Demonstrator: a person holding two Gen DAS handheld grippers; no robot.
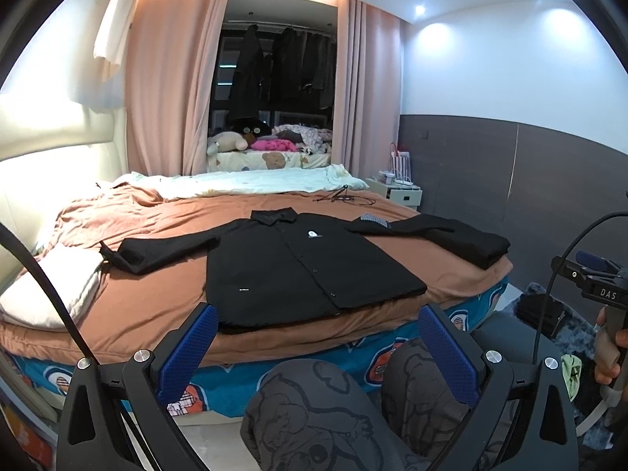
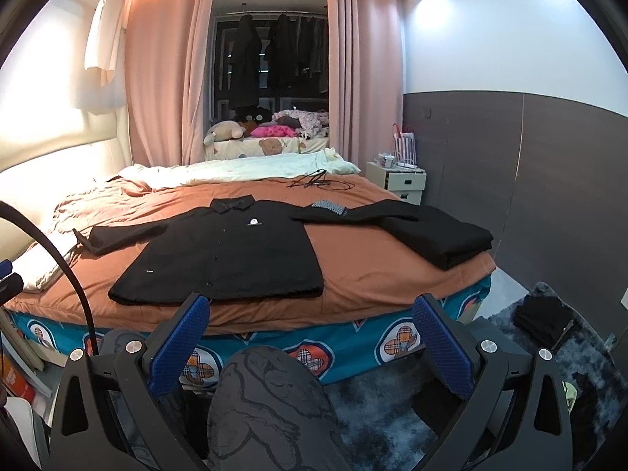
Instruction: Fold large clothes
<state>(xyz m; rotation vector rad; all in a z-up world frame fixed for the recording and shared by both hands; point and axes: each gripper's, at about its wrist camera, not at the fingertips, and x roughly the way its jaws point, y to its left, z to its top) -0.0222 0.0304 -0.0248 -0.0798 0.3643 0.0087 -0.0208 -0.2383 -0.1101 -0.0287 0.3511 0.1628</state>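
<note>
One bed point(image 1: 157, 314) with a brown cover carries two black garments: a jacket point(image 1: 298, 271) spread flat, front up, near the bed's near edge, and a folded pile point(image 1: 467, 243) at the right corner. Two claws, left claw point(image 1: 318, 349) and right claw point(image 2: 310, 337), hang spread wide and empty before the bed, above the person's knees point(image 1: 314, 404).

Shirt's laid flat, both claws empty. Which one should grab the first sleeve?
Probably left. The left claw faces the black shirt squarely, its sleeve spread free. The right claw sits off the hem's right corner, and that sleeve nears the folded stack.

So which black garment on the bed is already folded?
The one at the bed's right edge, a compact stack; the shirt lies spread flat.
</note>
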